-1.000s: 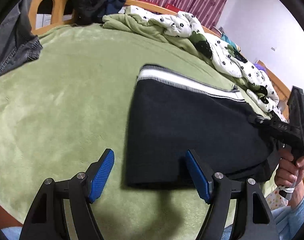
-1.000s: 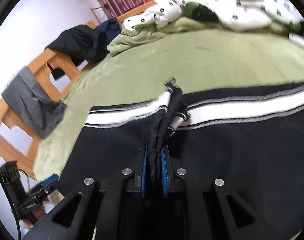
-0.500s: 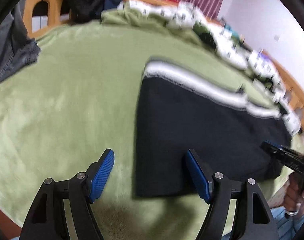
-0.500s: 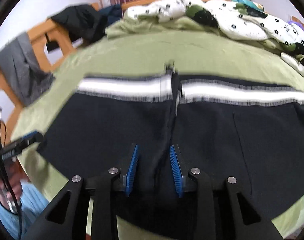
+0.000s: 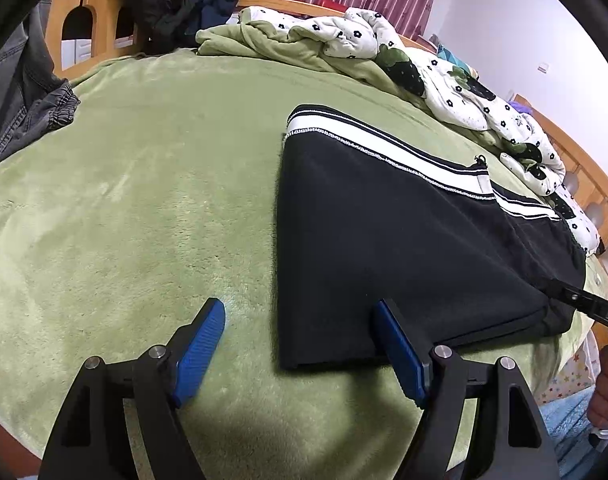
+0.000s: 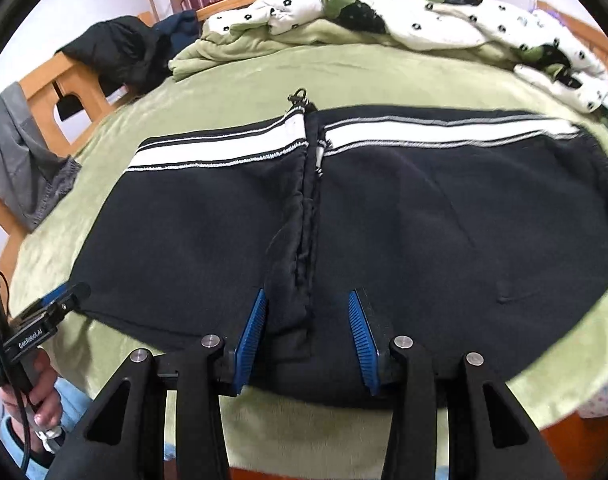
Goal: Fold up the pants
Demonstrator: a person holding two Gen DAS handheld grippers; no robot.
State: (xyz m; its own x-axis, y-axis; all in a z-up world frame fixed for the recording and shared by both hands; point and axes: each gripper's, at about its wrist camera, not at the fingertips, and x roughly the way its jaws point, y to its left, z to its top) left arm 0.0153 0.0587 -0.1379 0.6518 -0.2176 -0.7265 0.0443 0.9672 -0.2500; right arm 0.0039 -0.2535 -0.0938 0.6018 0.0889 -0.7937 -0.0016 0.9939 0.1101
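The black pants (image 5: 391,240) with a white striped band lie flat on the green blanket (image 5: 144,200). My left gripper (image 5: 300,344) is open and empty over their near left corner. In the right wrist view the pants (image 6: 423,216) spread wide, with a raised fold of cloth (image 6: 300,240) down the middle. My right gripper (image 6: 307,332) is open, its blue pads on either side of that fold at the near edge, not clamping it. The left gripper (image 6: 70,294) shows at the pants' left edge. The right gripper's tip (image 5: 583,304) shows at far right.
A rumpled white floral quilt (image 5: 443,76) and green bedding (image 6: 240,48) lie along the far side. Dark clothes (image 5: 164,4) and grey jeans (image 5: 20,92) hang on the wooden bed frame (image 5: 84,20) at left. The bed edge is right below the grippers.
My right gripper has opened and let go of the middle fold of the pants, which now lies on the bed. The left gripper stayed open and shifted slightly.
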